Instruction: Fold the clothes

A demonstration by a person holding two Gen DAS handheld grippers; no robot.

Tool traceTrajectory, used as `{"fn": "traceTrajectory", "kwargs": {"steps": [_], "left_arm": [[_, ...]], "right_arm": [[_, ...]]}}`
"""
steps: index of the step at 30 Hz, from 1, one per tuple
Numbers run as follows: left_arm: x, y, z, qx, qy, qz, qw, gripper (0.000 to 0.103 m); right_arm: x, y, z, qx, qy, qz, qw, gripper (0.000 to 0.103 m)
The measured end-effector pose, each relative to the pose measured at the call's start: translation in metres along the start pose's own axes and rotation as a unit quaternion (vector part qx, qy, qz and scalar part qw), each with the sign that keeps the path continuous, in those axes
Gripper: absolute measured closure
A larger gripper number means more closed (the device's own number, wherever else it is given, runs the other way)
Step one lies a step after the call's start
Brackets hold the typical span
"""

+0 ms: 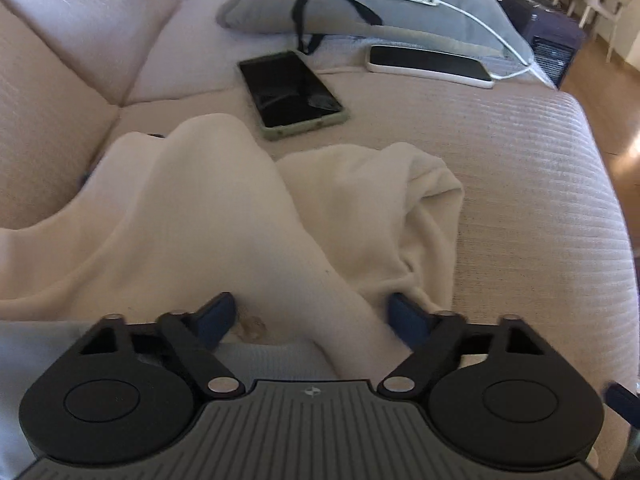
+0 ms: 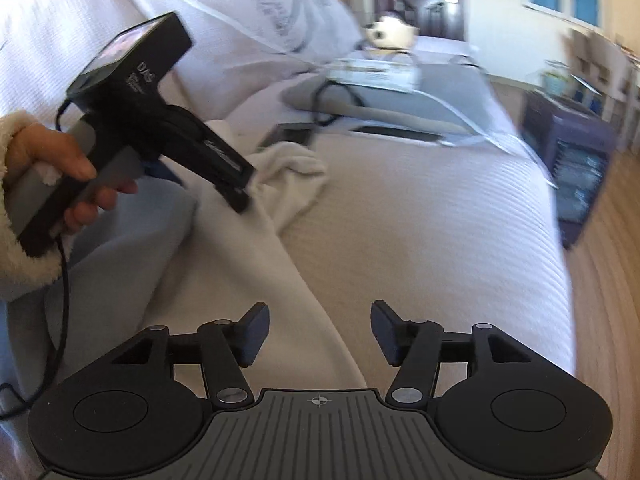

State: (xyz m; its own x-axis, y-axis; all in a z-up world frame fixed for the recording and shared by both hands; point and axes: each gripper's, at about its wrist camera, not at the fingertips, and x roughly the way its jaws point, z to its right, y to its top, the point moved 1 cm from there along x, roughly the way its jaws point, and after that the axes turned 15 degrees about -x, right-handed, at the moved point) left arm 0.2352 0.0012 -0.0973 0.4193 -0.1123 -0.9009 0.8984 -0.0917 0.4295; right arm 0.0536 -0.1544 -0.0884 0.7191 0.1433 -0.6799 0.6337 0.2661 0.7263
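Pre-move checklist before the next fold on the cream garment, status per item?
1. Left gripper open over a ridge of the cream garment, pads not pressing: ok.
2. Right gripper open, nothing held, garment edge below it: ok.
3. Garment flat for folding: not ok, its far end is bunched up.
4. Green-cased phone clear of the cloth: ok, but close to the garment's far end.
5. White phone with its cable clear of the fold area: ok, farther back by the grey pillow.
6. Whether a second layer lies under the garment: cannot tell.
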Motion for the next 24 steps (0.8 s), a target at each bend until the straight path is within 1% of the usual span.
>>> {"fn": "traceTrajectory", "kwargs": {"steps": [2,3,5,8,9,10,11,12,13,14,18,20,24], "left_arm": [[-0.001,-0.001,0.002,0.007,-0.010,0.000,0.9999,0.042],[-0.001,-0.002,0.003,0.008,-0.012,-0.001,0.9999,0.045],[-0.002,-0.004,0.006,0.010,-0.015,-0.003,0.9998,0.057],[-0.003,-0.007,0.007,0.013,-0.012,-0.002,0.9998,0.069],[-0.004,-0.008,0.007,0.013,-0.011,-0.002,0.9998,0.071],[-0.005,-0.008,0.006,0.011,-0.011,-0.003,0.9999,0.076],[-0.007,-0.007,0.005,0.009,-0.012,-0.003,0.9999,0.081],[-0.008,-0.006,0.004,0.007,-0.014,-0.001,0.9999,0.083],[-0.012,-0.006,0.004,0.008,-0.016,0.003,0.9998,0.085],[-0.015,-0.006,0.005,0.009,-0.018,0.006,0.9998,0.087],[-0.032,-0.007,0.010,0.015,-0.033,0.022,0.9991,0.090],[-0.042,-0.005,0.015,0.015,-0.053,0.031,0.9980,0.091],[-0.072,0.010,0.042,0.037,-0.094,0.074,0.9921,0.092]], "right_arm": [[0.021,0.009,-0.004,-0.017,0.018,-0.008,1.000,0.045],[0.034,0.011,-0.008,-0.025,0.028,-0.017,0.999,0.045],[0.057,0.014,-0.015,-0.040,0.044,-0.034,0.998,0.045],[0.075,0.011,-0.024,-0.055,0.044,-0.045,0.997,0.047],[0.074,0.011,-0.024,-0.052,0.047,-0.042,0.997,0.055],[0.073,0.011,-0.024,-0.050,0.050,-0.039,0.997,0.065],[0.071,0.011,-0.023,-0.046,0.049,-0.039,0.997,0.070],[0.069,0.011,-0.022,-0.043,0.045,-0.040,0.997,0.082],[0.066,0.010,-0.021,-0.039,0.042,-0.041,0.998,0.087],[0.062,0.010,-0.021,-0.037,0.040,-0.036,0.998,0.088],[0.037,0.017,-0.025,-0.064,0.005,-0.010,0.998,0.092],[0.025,0.024,-0.022,-0.075,-0.029,-0.002,0.997,0.093],[0.003,0.042,-0.008,-0.097,-0.117,0.017,0.988,0.094]]}}
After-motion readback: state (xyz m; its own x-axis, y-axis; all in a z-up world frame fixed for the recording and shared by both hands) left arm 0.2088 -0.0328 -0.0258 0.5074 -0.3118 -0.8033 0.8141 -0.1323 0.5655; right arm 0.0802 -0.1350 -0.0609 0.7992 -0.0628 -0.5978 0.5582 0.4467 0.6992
